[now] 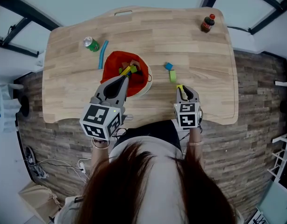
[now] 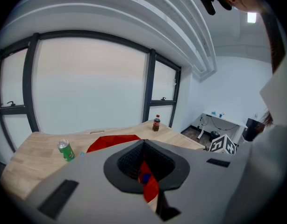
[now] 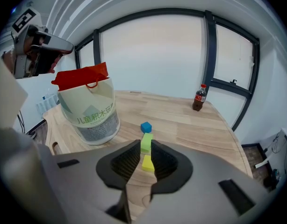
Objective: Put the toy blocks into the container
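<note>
The right gripper [image 1: 183, 90] is nearest the person. It points down at the yellow block [image 3: 148, 163], which lies on the worktop [image 1: 209, 83] between its fingers [image 3: 166, 160]. The fingers stand narrowly apart. The block is close to the right one and a sliver of wood shows on its left, so I judge it straddled but not yet clamped.

To do this well, I would settle low enough for the pads to meet the block's flat sides, close squarely, then lift straight up before swinging toward the container. The green block [image 3: 146, 143] sits just beyond the yellow one, level with the fingertips. Any forward push or skewed closing could nudge it. The blue block [image 3: 146, 127] lies a little farther along the same line and looks safe for now.

To the left stands the container [image 3: 89, 118], a pale tub with several blocks already inside. The left gripper [image 1: 125, 80] reaches to its mouth, fingers [image 2: 127, 161] nearly together with the red lid [image 1: 113, 64] pinched between them, apparently holding it open. That gripper and the raised lid crowd the near side of the opening. The drop is therefore best made from the right and above the rim.

Farther back, well clear of the path, are 3 other things: a blue stick [image 1: 103, 54], a green can [image 1: 91, 44] and, at the far right corner, a cola bottle [image 1: 208, 23].
</note>
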`<state>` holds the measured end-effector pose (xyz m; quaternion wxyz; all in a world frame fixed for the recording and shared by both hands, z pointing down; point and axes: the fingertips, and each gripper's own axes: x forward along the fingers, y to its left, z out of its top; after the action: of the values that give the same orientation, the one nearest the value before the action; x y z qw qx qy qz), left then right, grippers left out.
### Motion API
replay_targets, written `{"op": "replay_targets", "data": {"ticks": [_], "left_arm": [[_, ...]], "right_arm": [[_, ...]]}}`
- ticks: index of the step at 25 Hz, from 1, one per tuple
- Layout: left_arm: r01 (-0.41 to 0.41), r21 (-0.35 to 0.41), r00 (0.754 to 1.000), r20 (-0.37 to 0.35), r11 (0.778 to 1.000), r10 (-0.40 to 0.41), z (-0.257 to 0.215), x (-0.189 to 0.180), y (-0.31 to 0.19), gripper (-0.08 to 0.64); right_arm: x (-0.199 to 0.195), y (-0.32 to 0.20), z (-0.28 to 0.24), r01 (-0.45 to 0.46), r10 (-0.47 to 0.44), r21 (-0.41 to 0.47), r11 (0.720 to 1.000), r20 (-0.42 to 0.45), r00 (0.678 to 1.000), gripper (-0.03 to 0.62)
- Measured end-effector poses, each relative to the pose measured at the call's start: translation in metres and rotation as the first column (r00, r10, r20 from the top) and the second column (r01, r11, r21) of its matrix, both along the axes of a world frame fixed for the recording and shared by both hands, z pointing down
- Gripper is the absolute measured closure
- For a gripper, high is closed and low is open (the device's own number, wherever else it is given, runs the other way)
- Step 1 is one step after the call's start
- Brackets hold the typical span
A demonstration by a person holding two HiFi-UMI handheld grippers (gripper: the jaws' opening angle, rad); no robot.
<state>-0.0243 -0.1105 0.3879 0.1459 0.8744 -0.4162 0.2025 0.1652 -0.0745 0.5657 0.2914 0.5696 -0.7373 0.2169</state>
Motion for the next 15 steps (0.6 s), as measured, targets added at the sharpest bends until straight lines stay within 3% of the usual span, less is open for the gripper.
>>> {"op": "replay_targets", "data": {"ticks": [3,15], "left_arm": [[-0.006,-0.001,1.0,0.008,1.0,0.006,0.0,0.004,-0.001,0.551],[-0.018,-0.011,0.999,0.047,1.0,0.019,0.004,0.01,-0.002,0.551]], "right_arm": [[0.0,-0.001,0.004,0.0,0.0,-0.01,1.0,0.024,1.0,0.491],[0.005,-0.001,0.028,-0.015,0.017,-0.057,0.998,0.037,0.999,0.462]]}}
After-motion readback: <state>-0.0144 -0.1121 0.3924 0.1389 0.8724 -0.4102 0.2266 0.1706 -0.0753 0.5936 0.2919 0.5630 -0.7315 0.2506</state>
